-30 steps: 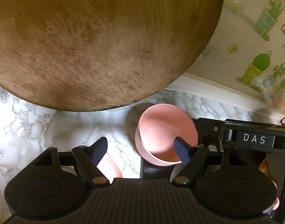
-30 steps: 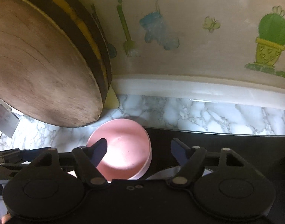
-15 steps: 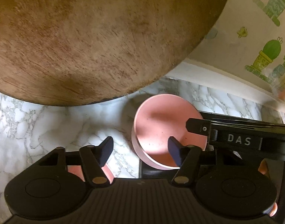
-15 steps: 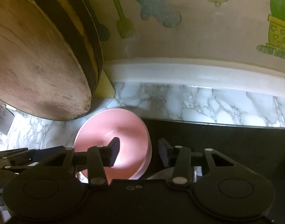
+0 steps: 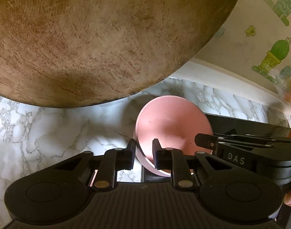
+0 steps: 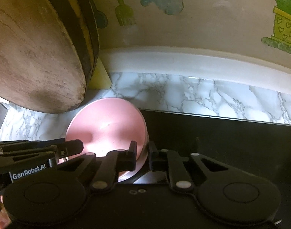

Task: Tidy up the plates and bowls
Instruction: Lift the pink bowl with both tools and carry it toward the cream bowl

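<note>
A pink bowl sits at the seam between the marble counter and a black cooktop; it also shows in the right wrist view. My left gripper is shut on the bowl's left rim, one finger inside and one outside. My right gripper is shut on the bowl's right rim in the same way. Each gripper appears in the other's view, the right gripper and the left gripper. A second pink piece peeks out under the left gripper's body.
A large round wooden cutting board leans against the wall just behind the bowl, also in the right wrist view. The black cooktop spreads to the right. Marble counter lies to the left. A decorated wall stands behind.
Both grippers went from wide open to closed on opposite rims of the pink bowl. Both moved a little closer to the bowl.
</note>
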